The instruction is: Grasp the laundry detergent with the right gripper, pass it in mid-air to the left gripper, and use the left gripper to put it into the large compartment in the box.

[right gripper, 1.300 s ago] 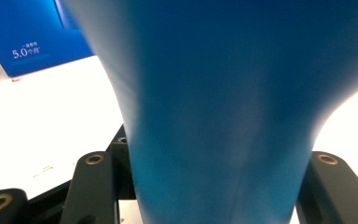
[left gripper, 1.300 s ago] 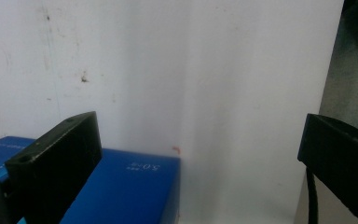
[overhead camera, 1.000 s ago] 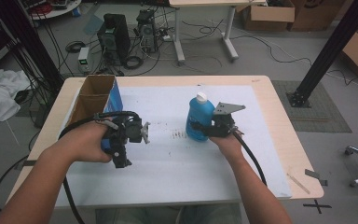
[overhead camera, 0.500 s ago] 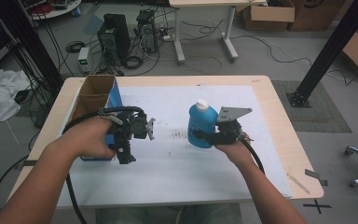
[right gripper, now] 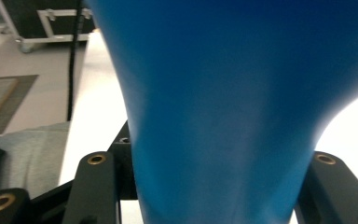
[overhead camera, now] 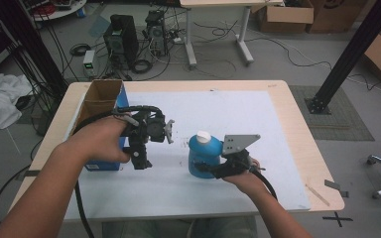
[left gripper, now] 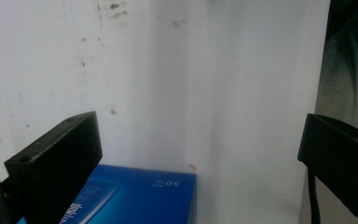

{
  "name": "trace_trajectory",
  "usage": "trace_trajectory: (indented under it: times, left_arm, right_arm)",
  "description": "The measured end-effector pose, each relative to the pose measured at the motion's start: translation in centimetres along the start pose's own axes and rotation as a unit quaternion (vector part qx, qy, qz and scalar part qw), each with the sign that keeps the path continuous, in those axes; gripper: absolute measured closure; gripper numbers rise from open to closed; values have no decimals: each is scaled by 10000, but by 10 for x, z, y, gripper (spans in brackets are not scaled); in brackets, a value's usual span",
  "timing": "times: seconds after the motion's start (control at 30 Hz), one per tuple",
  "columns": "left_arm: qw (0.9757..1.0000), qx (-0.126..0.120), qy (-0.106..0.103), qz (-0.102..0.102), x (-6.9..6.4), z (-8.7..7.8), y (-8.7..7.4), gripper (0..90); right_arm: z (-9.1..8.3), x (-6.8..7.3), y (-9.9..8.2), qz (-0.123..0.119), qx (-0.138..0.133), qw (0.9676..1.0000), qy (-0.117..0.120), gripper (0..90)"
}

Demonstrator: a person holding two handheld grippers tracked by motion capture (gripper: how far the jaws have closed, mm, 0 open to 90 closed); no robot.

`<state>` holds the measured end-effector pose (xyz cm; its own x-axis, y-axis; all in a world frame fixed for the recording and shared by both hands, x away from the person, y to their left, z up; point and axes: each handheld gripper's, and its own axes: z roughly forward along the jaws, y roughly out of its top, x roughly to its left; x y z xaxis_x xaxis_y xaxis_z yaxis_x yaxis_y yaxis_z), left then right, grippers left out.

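Near the front edge of the table (overhead camera: 297, 129), right of centre: a blue bottle (overhead camera: 202, 157) with a white cap (overhead camera: 203, 137), upright on the white sheet (overhead camera: 228, 114), clamped low on its body by the right claw (overhead camera: 204, 169). Lower half of the bottle partly masked by the claw and the hand (overhead camera: 243, 174) behind it. Seen from the right gripper view, blurred blue plastic (right gripper: 223, 102) pinched between the two black jaws, cap cut off by the top of the frame.

Toward the left edge: an open cardboard box (overhead camera: 99, 101) with a blue side, its front part covered by the left hand (overhead camera: 99, 141) and the left claw (overhead camera: 141, 148). Contents of the box not discernible. Left claw held over the sheet just right of the box, jaws spread wide with nothing between them; through the left gripper view, a blue corner of the box (left gripper: 144, 196) below, with small print too blurred to read, and stained white sheet (left gripper: 191, 84) beyond. Black cable (overhead camera: 82, 208) trailing off the front edge, end out of frame.
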<state>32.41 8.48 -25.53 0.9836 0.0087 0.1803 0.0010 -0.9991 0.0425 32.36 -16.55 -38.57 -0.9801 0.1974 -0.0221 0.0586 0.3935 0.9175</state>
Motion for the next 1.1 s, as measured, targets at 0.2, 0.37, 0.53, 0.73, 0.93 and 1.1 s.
trace_trajectory:
  times: [0.2, 0.37, 0.53, 0.73, 0.93, 1.1]
  left_arm:
    - [10000, -18, -19, 65, -1, -4, 7, 1]
    - [9999, -27, -53, 104, -2, -6, 10, 1]
    - [9999, -15, -66, 143, -4, -7, 14, 1]
    - [9997, -18, -164, 178, -7, -9, 19, 1]
    - [9994, 24, -211, 255, -11, -11, 24, 1]
    - [9993, 51, -251, 269, -15, -11, 27, 1]
  right_arm:
    - [14, 9, 0, -17, -73, 9997, 212, 445]
    - [23, 12, 0, -25, -103, 9994, 328, 445]
    - [32, 15, 0, -40, -220, 9987, 463, 444]
    - [45, 16, 4, -81, -171, 9980, 611, 444]
    - [59, 15, 11, -153, -96, 9965, 818, 444]
    - [67, 14, 14, -161, -62, 9957, 907, 444]
